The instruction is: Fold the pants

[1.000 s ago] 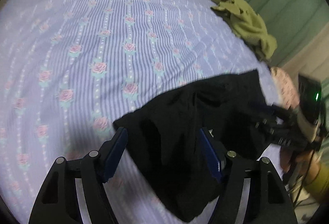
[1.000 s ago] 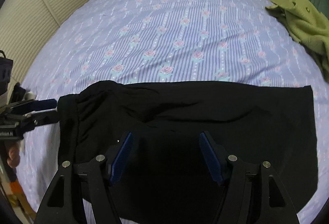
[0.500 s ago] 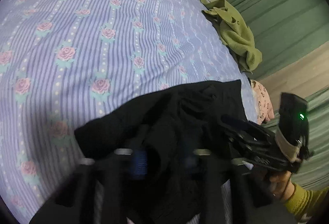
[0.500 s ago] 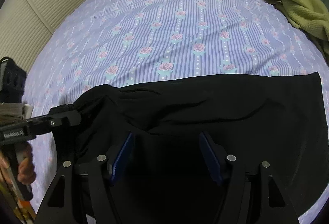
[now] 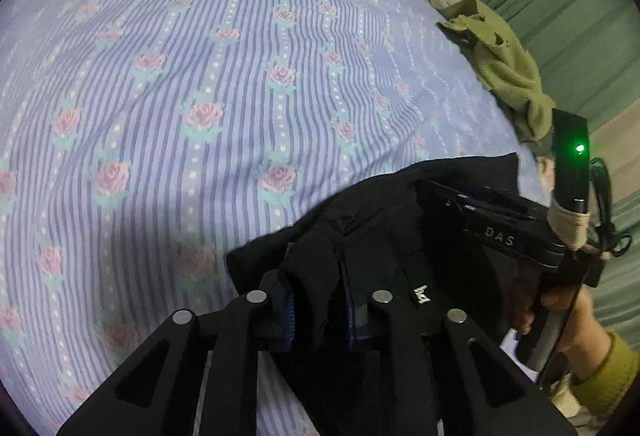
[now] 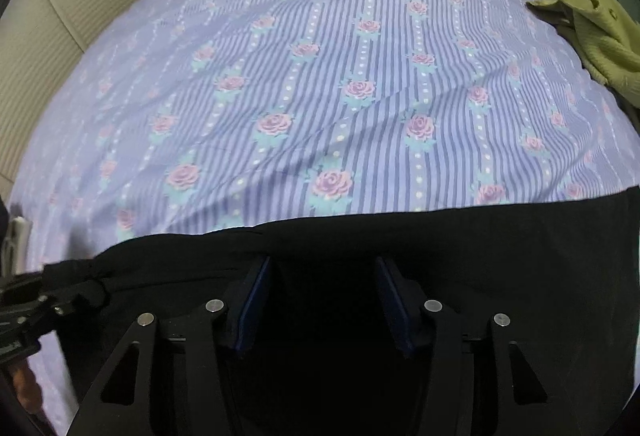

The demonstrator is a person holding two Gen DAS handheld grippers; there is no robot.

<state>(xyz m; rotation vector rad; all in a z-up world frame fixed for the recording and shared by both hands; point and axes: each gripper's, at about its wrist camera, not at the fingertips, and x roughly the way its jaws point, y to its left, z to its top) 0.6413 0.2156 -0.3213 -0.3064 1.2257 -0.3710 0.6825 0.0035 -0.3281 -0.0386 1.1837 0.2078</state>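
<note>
Black pants point(image 6: 500, 276) lie across the near edge of a bed, stretched left to right. In the left wrist view my left gripper point(image 5: 320, 312) is shut on a bunched fold of the pants point(image 5: 316, 276) near the waistband, where a small white label shows. My right gripper point(image 6: 324, 300) is open, its blue pads hovering low over the middle of the pants with black cloth between and below them. The right gripper also shows in the left wrist view point(image 5: 440, 196), resting over the pants. The left gripper shows at the left edge of the right wrist view point(image 6: 76, 296), pinching the cloth.
The bed has a purple striped sheet with pink roses point(image 6: 320, 76). An olive-green garment point(image 6: 592, 32) lies crumpled at the far right edge, also in the left wrist view point(image 5: 504, 64). Green curtains point(image 5: 580, 16) hang to the right. A pale wall panel point(image 6: 60, 36) stands left.
My left gripper closed on the pants' end and bunched the cloth. My right gripper moved forward and lower over the pants, staying open.
</note>
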